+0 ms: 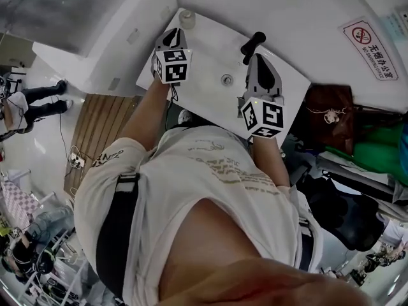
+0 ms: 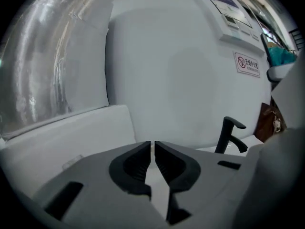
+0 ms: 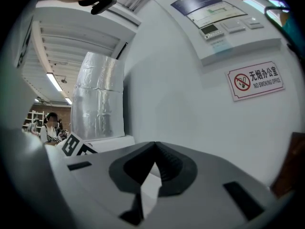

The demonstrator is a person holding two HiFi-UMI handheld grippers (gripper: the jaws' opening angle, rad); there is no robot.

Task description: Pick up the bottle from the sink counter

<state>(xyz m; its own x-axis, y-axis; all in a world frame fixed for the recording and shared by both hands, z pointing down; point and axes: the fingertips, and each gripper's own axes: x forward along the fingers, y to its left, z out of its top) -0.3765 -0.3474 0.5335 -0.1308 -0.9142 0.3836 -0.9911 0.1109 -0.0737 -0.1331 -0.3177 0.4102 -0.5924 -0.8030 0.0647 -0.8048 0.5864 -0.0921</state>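
Observation:
A small clear bottle (image 1: 187,19) stands at the far left corner of the white sink counter (image 1: 204,50). My left gripper (image 1: 171,37) hovers over the counter just short of the bottle, its jaws shut with nothing between them; the same shows for the left gripper (image 2: 153,145) in its own view. My right gripper (image 1: 256,58) hangs over the right side of the basin beside the black faucet (image 1: 252,45), its jaws also shut and empty, as the right gripper (image 3: 154,148) shows in its own view. Neither gripper view shows the bottle.
The basin drain (image 1: 227,80) lies between the two grippers. The black faucet (image 2: 228,135) stands against the white wall. A no-smoking sign (image 1: 370,48) hangs on the wall at right. Brown and green bags (image 1: 331,123) sit right of the counter. A wooden floor mat (image 1: 95,132) lies lower left.

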